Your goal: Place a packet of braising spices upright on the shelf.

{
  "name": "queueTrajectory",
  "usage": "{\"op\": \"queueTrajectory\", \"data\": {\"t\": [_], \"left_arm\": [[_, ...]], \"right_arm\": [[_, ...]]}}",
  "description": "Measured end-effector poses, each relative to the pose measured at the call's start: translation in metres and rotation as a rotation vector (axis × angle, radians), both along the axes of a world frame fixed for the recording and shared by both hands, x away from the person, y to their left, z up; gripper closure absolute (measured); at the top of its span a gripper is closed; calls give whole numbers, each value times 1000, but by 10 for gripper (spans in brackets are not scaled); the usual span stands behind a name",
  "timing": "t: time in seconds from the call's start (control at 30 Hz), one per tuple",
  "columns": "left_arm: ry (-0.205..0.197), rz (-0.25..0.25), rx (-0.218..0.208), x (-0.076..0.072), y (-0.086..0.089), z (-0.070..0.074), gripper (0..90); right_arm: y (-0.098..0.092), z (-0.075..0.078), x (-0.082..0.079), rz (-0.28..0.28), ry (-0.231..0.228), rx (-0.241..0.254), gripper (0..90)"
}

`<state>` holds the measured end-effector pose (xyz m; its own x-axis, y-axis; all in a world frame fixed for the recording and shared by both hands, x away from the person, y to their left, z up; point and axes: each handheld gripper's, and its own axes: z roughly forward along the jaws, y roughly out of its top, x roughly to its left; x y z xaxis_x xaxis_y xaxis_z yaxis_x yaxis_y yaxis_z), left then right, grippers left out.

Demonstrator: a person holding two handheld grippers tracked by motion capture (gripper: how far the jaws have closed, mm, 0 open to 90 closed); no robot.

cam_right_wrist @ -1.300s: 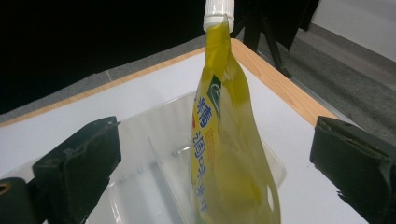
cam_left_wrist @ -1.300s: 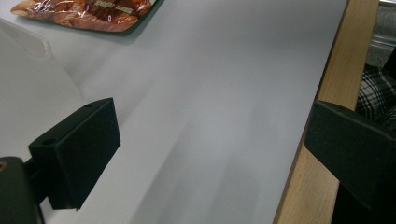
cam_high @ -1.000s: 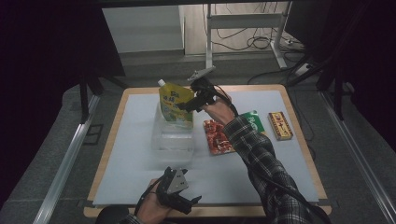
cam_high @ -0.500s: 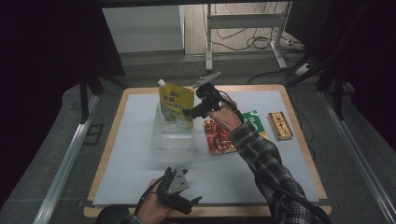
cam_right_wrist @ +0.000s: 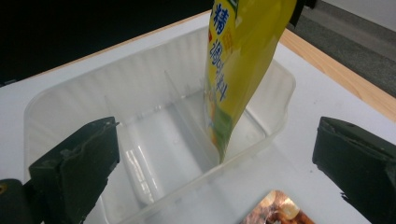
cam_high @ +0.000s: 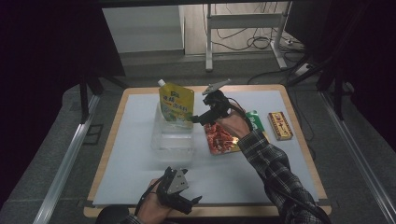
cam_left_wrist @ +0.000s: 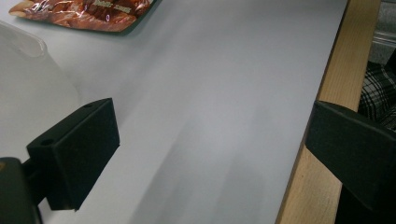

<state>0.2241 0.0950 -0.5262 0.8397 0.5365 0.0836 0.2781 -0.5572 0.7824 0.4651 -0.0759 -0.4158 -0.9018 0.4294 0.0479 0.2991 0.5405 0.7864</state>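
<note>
The left gripper (cam_high: 180,198) rests at the near edge of the table (cam_high: 299,140), low in the high view. Its jaws are spread wide with nothing between them, and its own view shows only bare mat (cam_left_wrist: 210,102) and the wooden rim ahead.

Further in, left of centre, sits the clear bin (cam_high: 172,137). A divider (cam_right_wrist: 187,116) splits it into two compartments. The yellow pouch (cam_high: 176,102) stands upright in the far one, its foot down against the divider and its spout at the top left. It looks to lean on the back wall, though the clear plastic makes that hard to judge.

Just right of the pouch hangs the right gripper (cam_high: 198,118), jaws wide and holding nothing, with the pouch between and beyond them in its own view (cam_right_wrist: 243,60).

Right again, the red snack pack (cam_high: 222,139) lies flat on the mat, part under the hand. Past it are a green pack (cam_high: 254,119) and a small box (cam_high: 280,126).

The step in hand seems to be leaving the pouch standing and turning to the next item. To do it well, draw the right gripper straight back and up, keeping the open jaws off the pouch so it does not tip. Then come down on the red pack from above, pinching an edge, not the middle. The near compartment is free for it
</note>
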Motion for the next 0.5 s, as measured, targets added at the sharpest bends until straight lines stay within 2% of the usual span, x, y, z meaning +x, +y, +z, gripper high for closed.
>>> {"op": "queueTrajectory", "data": {"t": [0.27, 0.5], "left_arm": [[-3, -3, 5, 0, -1, 0, 30], [-3, -6, 11, 0, -1, 0, 30]], "right_arm": [[-13, -3, -12, -4, -16, -11, 1], [-30, -3, -18, -10, -3, -20, 1]]}}
